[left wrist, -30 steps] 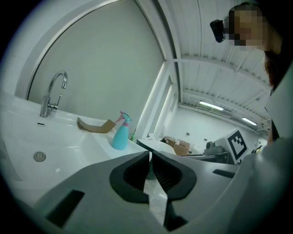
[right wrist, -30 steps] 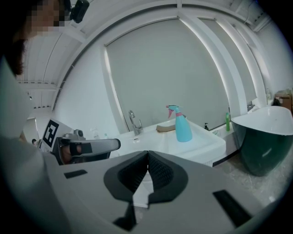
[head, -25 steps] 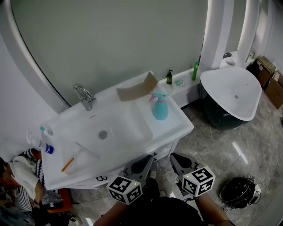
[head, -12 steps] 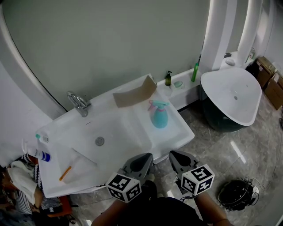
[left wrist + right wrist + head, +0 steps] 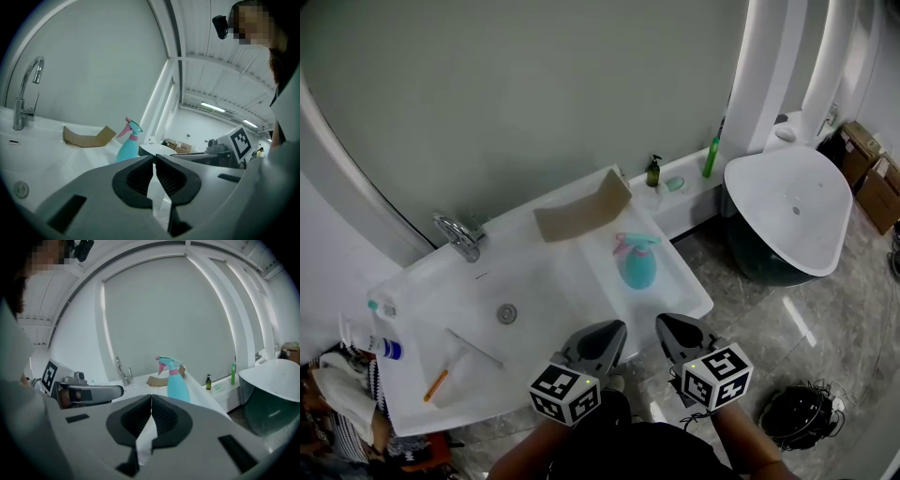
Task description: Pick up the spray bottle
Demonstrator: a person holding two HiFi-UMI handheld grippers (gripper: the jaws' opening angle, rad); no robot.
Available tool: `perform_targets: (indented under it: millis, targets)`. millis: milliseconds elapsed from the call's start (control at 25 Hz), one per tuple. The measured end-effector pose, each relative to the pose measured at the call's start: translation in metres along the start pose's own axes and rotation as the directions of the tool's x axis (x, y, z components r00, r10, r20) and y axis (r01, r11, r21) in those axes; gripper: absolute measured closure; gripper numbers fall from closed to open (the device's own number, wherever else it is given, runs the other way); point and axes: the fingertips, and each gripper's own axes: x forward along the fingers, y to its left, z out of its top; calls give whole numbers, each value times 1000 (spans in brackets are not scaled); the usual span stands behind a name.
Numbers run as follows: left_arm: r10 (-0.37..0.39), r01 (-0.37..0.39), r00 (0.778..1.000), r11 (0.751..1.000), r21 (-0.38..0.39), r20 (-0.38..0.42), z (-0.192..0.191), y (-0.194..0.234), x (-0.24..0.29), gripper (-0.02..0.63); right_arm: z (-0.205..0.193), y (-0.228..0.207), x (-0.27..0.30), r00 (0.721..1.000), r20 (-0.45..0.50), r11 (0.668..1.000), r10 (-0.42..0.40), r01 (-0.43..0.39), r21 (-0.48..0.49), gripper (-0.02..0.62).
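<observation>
Your white vanity top (image 5: 680,292) occupies centre-left of the head view, over a grey marble floor (image 5: 755,314). A bathtub (image 5: 787,202) sits upper right. The sink basin (image 5: 530,281) shows a drain. The spray bottle (image 5: 637,264) stands upright at centre, right of the basin. The left gripper (image 5: 617,328) and right gripper (image 5: 664,323), bottom centre, are closed with nothing between the jaws.

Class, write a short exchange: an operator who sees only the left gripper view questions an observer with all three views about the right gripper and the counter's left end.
Operator: My left gripper is shut, the spray bottle ahead. Is the right gripper open?
Observer: No; its own view shows its jaws together, nothing between them.
Operator: What lies at the left end of the counter?
Observer: The head view shows a thin orange stick near the front edge there.
</observation>
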Motion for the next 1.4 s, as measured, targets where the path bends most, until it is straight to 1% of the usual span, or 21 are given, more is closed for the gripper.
perform_targets:
  millis: [320, 680, 960, 1000, 1080, 1280, 1400]
  targets:
    - [-31, 31, 999, 1000, 5, -20, 9, 18, 24, 594, 16, -18, 28, 1000, 1, 1000, -21, 21, -11, 589]
    - [-48, 48, 998, 999, 0, -33, 16, 45, 45, 594, 31, -32, 61, 999, 33, 1000, -24, 25, -15, 588]
    - [-52, 51, 998, 999, -14, -40, 19, 65, 57, 594, 40, -47, 82, 997, 52, 998, -63, 64, -24, 584]
    - [-52, 52, 998, 999, -15, -40, 19, 67, 58, 594, 41, -49, 85, 996, 53, 997, -69, 70, -24, 572]
    - [-51, 50, 998, 999, -14, -41, 20, 72, 61, 594, 42, -53, 92, 996, 51, 996, -79, 80, -26, 444]
    - [-41, 41, 998, 999, -19, -48, 19, 83, 65, 594, 39, -63, 113, 995, 23, 992, -100, 102, -76, 377]
    - [-37, 36, 998, 999, -21, -50, 19, 89, 67, 594, 40, -65, 123, 995, 20, 991, -96, 97, -87, 364]
